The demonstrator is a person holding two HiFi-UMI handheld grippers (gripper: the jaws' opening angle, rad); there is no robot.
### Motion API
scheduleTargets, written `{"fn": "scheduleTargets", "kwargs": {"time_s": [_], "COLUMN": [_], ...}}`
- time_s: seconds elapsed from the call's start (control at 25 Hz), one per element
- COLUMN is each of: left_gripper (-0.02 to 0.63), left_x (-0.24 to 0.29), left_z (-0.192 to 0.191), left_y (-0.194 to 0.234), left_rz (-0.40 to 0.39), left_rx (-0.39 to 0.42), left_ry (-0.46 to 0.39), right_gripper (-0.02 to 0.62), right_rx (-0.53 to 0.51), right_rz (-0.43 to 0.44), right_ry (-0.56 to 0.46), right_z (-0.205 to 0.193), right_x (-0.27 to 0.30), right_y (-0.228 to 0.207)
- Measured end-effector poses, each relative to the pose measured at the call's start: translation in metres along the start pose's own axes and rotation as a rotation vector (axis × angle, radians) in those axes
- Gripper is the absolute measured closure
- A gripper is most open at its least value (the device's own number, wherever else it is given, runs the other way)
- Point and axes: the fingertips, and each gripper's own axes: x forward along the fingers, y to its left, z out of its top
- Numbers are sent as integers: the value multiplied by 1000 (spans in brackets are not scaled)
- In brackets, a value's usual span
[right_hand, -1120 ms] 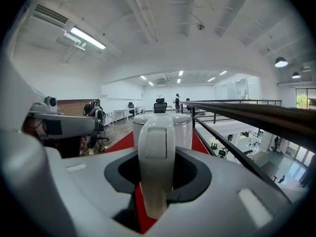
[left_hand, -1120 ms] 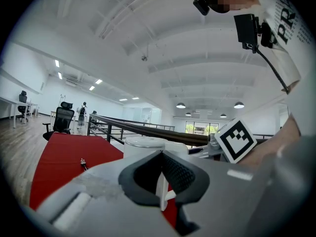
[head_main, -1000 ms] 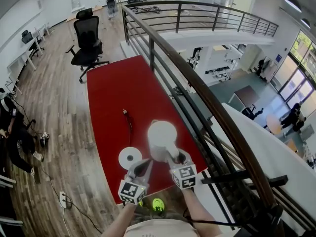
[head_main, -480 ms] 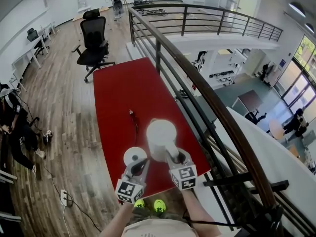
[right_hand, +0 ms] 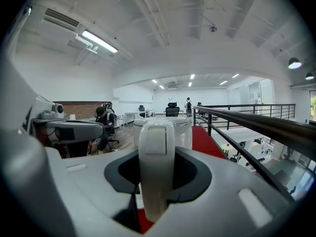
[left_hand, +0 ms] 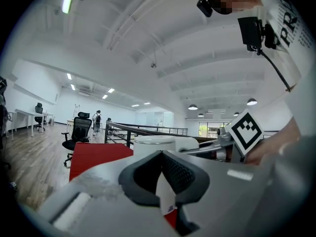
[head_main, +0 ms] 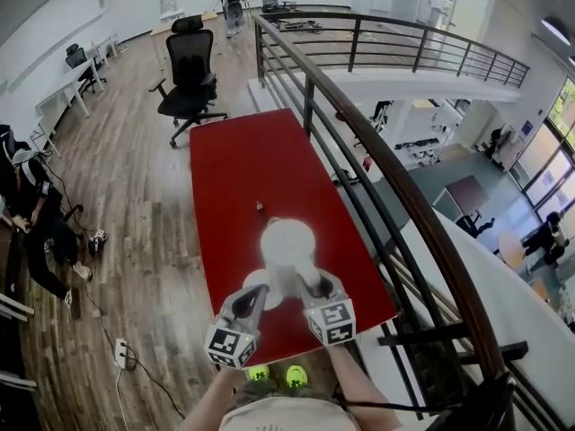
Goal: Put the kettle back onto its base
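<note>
The white kettle [head_main: 287, 243] hangs over the red table [head_main: 243, 164], its lid facing up. My right gripper [head_main: 314, 287] is shut on the kettle's handle [right_hand: 157, 152], which fills the gap between the jaws in the right gripper view. A sliver of the white round base [head_main: 254, 279] shows just left of the kettle, mostly covered by it. My left gripper [head_main: 253, 296] sits beside the base with its fingers tapering together, shut and holding nothing. In the left gripper view the kettle [left_hand: 154, 143] stands right behind the jaws.
The cord's plug [head_main: 259, 206] lies on the table beyond the kettle. A dark railing [head_main: 404, 196] runs along the table's right side. A black office chair [head_main: 193, 70] stands past the far end. A person [head_main: 36, 205] crouches on the floor at left, near a power strip [head_main: 119, 353].
The right gripper has carried the kettle leftward until it covers most of the base. The left gripper has also shifted left, and the view has swung so the table sits further right.
</note>
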Motion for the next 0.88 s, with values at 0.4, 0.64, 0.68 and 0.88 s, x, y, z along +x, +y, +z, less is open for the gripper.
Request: {"fn": "scheduleTargets", "kwargs": {"time_s": [0.4, 0.64, 0.68, 0.88], "left_gripper": [614, 614, 614, 614], "left_x": [-36, -52, -55, -62], "left_z": [-7, -12, -13, -21], "left_y": [38, 53, 54, 60], "left_rz": [75, 95, 97, 100], "left_rx": [-25, -37, -39, -44], "left_ry": [-4, 4, 7, 13], "right_gripper": [472, 472, 472, 472], "right_rx": [-14, -13, -13, -42], "right_rz": [79, 101, 102, 99], "right_ry": [22, 40, 41, 38], "right_z": [-3, -11, -13, -18], "right_x": [31, 44, 45, 51], "right_y": [55, 75, 78, 87]}}
